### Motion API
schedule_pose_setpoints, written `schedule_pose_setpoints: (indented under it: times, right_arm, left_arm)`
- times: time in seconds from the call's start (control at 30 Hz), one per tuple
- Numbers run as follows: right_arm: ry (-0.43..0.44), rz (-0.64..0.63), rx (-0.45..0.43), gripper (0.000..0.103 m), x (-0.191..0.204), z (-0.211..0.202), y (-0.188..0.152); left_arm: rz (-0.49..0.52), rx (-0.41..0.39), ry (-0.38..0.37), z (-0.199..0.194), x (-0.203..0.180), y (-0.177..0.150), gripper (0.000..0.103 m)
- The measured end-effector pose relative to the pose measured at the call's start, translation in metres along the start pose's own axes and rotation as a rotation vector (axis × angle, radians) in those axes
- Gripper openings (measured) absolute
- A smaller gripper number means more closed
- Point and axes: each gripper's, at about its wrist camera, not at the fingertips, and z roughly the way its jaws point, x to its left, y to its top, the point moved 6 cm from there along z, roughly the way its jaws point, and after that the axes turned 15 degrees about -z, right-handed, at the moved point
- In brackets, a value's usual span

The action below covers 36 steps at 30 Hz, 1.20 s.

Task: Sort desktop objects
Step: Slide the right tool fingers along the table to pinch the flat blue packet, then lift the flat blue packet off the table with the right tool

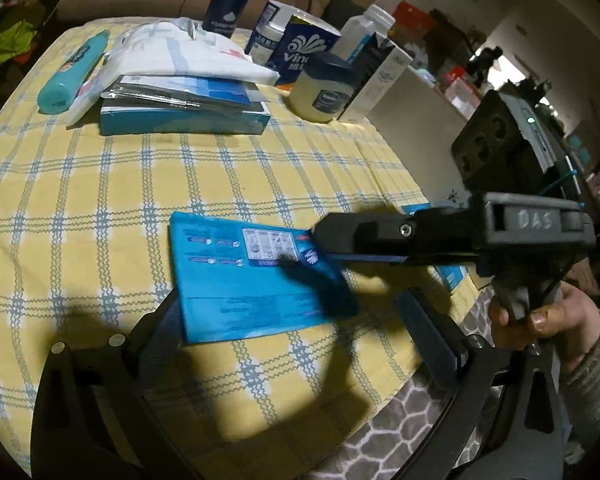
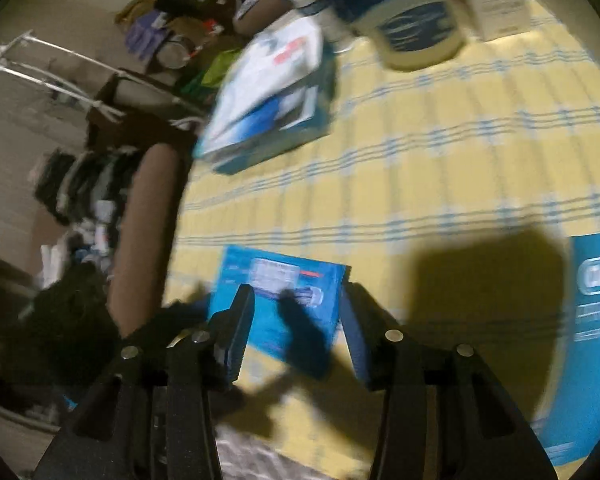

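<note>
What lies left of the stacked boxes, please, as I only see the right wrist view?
Observer: A teal tube lies flat there, partly on a white packet.
Operator: Thank you. Is the left gripper open?
Observer: Yes, the left gripper has its jaws wide apart, facing the blue box.
</note>
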Motion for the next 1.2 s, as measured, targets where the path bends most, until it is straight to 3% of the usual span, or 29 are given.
schedule_pose_setpoints:
  times: [0.13, 0.37, 0.57, 0.67, 0.73, 0.83, 0.87, 0.93, 1.0, 1.1, 1.2]
  right_arm:
    - [0.033, -0.002, 0.013, 0.043, 0.012, 0.015, 0.0]
    - [0.061, 0.02, 0.01, 0.043, 0.013, 0.019, -0.003]
    - [0.189, 0.181, -0.073, 0.043, -0.006, 0.003, -0.008]
    - [0.203, 0.215, -0.121, 0.044, -0.016, -0.017, -0.01]
    - [0.137, 0.171, -0.144, 0.048, -0.019, -0.035, -0.01]
    - [-0.071, -0.017, -0.13, 0.063, -0.011, -0.061, -0.009]
    - [-0.102, -0.057, -0.125, 0.065, -0.008, -0.065, -0.01]
    - [-0.209, -0.149, -0.105, 0.065, 0.0, -0.072, -0.014]
    - [-0.344, -0.28, -0.093, 0.065, 0.012, -0.078, -0.018]
    - [-0.509, -0.388, -0.009, 0.067, 0.011, -0.07, -0.029]
    - [-0.527, -0.339, 0.02, 0.067, -0.014, -0.066, -0.034]
  left_arm:
    - [-0.028, 0.007, -0.039, -0.002, 0.0, 0.001, 0.101]
    - [-0.115, 0.038, -0.179, -0.004, 0.0, 0.002, 0.101]
    - [-0.101, 0.024, -0.264, -0.005, -0.02, 0.003, 0.101]
    - [-0.146, 0.019, -0.295, -0.004, -0.019, 0.007, 0.091]
    - [-0.187, 0.02, -0.31, -0.002, -0.014, 0.009, 0.074]
    - [-0.23, 0.039, -0.328, 0.006, -0.009, 0.009, 0.074]
    - [-0.241, 0.047, -0.348, 0.009, -0.011, 0.009, 0.074]
    - [-0.233, 0.056, -0.345, 0.015, -0.016, 0.008, 0.074]
    - [-0.205, 0.052, -0.294, 0.02, -0.019, 0.007, 0.074]
    - [-0.206, 0.027, -0.243, 0.019, -0.016, 0.009, 0.073]
    - [-0.227, 0.027, -0.255, 0.019, -0.013, 0.01, 0.073]
